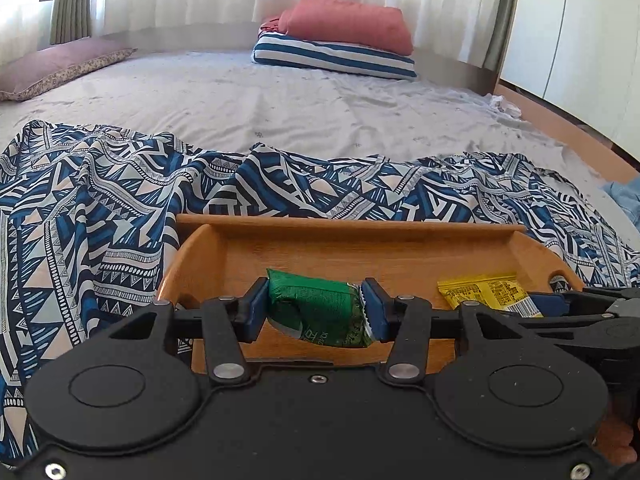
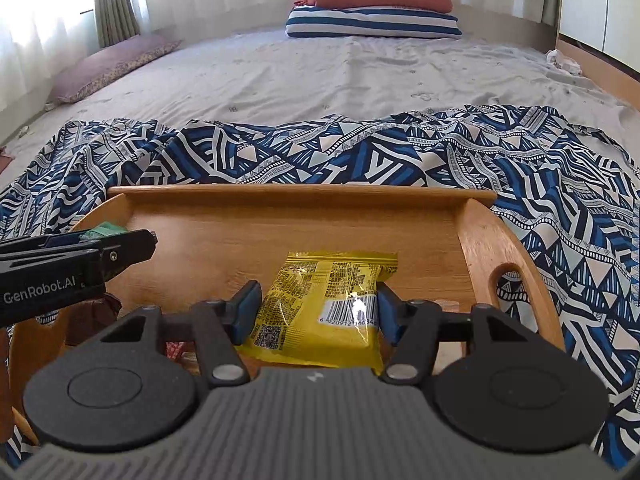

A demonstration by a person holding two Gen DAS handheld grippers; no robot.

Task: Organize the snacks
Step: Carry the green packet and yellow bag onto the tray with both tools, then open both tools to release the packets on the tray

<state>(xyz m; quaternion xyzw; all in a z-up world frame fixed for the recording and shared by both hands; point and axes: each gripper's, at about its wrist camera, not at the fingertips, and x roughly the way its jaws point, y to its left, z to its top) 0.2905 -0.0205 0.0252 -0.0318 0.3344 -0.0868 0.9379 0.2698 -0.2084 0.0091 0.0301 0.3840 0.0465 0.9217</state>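
Wooden tray (image 2: 476,236) on patterned cloth (image 1: 100,208): left gripper (image 1: 316,310) clamps green snack packet (image 1: 320,308) over its left part, right gripper (image 2: 318,312) clamps yellow snack packet (image 2: 320,304) at its right.

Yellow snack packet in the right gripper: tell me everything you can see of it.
The yellow snack packet is a flat, glossy plastic pouch with crimped ends, its printed back facing up: dense black text, a white barcode panel and a small QR code. It looks sealed and slightly puffed. The right gripper is shut on it, blue pads pressing its two long sides. It lies roughly level, over the floor of the wooden tray; whether it touches the wood cannot be told.
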